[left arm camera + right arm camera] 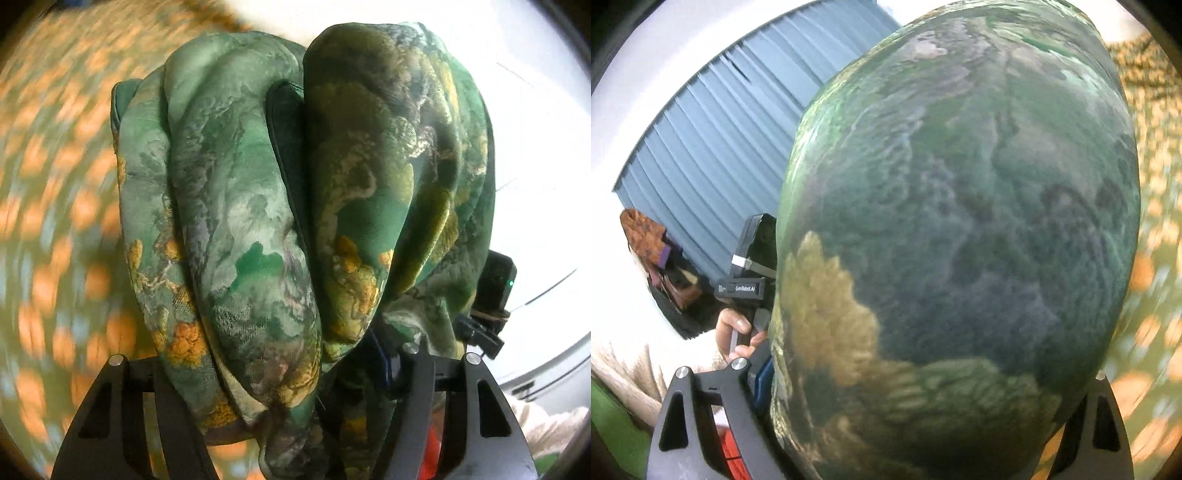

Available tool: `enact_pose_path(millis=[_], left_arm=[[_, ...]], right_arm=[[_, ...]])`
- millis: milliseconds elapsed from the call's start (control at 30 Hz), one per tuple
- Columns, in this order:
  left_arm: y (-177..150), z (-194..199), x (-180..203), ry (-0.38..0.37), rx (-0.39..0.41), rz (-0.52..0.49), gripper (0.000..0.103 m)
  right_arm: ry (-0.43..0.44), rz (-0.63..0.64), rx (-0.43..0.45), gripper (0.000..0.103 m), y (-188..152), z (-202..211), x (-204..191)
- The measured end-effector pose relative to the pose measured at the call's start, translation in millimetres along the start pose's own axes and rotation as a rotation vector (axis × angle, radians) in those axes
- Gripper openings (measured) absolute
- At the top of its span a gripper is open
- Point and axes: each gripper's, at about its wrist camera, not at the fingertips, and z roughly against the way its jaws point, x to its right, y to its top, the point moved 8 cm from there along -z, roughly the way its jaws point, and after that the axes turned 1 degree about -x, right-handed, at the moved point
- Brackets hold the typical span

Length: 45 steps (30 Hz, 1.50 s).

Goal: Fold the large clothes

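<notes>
A large green garment (258,221) with a marbled green, grey and orange print hangs bunched in thick folds over my left gripper (291,122). One dark fingertip (286,110) shows between the folds, so the jaws look shut on the cloth. In the right wrist view the same green garment (960,240) drapes over my right gripper and hides its fingers; only the black base arms (701,413) show. The other gripper (750,273), held by a hand (733,326), sits close at the left.
A blurred surface with an orange and green pattern (55,221) lies behind, also at the right of the right wrist view (1152,332). Blue-grey vertical blinds (720,147) hang on a white wall. A heap of brown and dark clothes (661,258) lies at the left.
</notes>
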Motion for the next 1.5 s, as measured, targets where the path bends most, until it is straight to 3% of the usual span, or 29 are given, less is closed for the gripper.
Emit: enact_pose_path(millis=[200,300,333,367,433,467,500,533,600,700,767,833,900,967,1067,1133,1200,1267,1367,1500], left_arm=[[89,-68,33,0.031,0.024,-0.087,0.067],[102,-127,35,0.043,-0.006,-0.070,0.070],[99,-134,29,0.052,-0.011,-0.067,0.078],[101,-153,20,0.082,-0.020,-0.072,0.082],[88,-197,-9,0.185,-0.084,-0.027,0.101],[69,-224,-36,0.275,-0.166,0.045,0.100],[58,-235,-42,0.281,-0.199,0.080,0.102],[52,-237,-40,0.178,-0.181,0.136,0.102],[50,-222,-33,0.106,-0.137,0.163,0.102],[52,-183,-5,0.134,-0.060,0.024,0.101],[60,-153,14,0.209,-0.022,-0.094,0.101],[54,-125,33,0.340,0.031,-0.252,0.101],[48,-86,52,0.513,0.118,-0.412,0.102],[40,-53,76,0.665,0.218,-0.508,0.103],[41,-27,100,0.804,0.343,-0.524,0.103],[39,2,123,0.861,0.426,-0.503,0.103],[28,20,141,0.865,0.488,-0.471,0.103],[8,38,158,0.832,0.501,-0.425,0.103],[-19,42,170,0.773,0.436,-0.380,0.103],[-47,46,168,0.768,0.380,-0.340,0.103]], right_arm=[[-0.004,-0.072,0.062,0.092,74,46,80],[-0.027,-0.146,0.050,0.093,86,55,126],[-0.030,-0.179,0.033,0.093,85,57,144],[-0.044,-0.225,0.010,0.097,80,58,169],[-0.102,-0.339,-0.049,0.103,59,57,216],[-0.192,-0.421,-0.101,0.103,38,58,253],[-0.267,-0.472,-0.142,0.103,21,60,276],[-0.338,-0.520,-0.181,0.103,1,63,297],[-0.302,-0.598,-0.129,0.103,-23,78,312],[-0.254,-0.558,-0.007,0.103,-28,116,306],[-0.282,-0.526,0.042,0.103,-33,149,300],[-0.389,-0.445,0.050,0.103,-36,176,287],[-0.561,-0.292,0.067,0.103,-34,213,263],[-0.723,-0.131,0.111,0.103,-13,253,229],[-0.885,0.023,0.232,0.103,11,290,151],[-0.937,0.046,0.336,0.103,27,301,100],[-0.955,0.030,0.408,0.103,29,301,58],[-0.977,0.044,0.350,0.103,26,284,30],[-0.993,0.065,0.344,0.103,11,266,-9],[-0.942,0.037,0.284,0.103,-21,241,-54]])
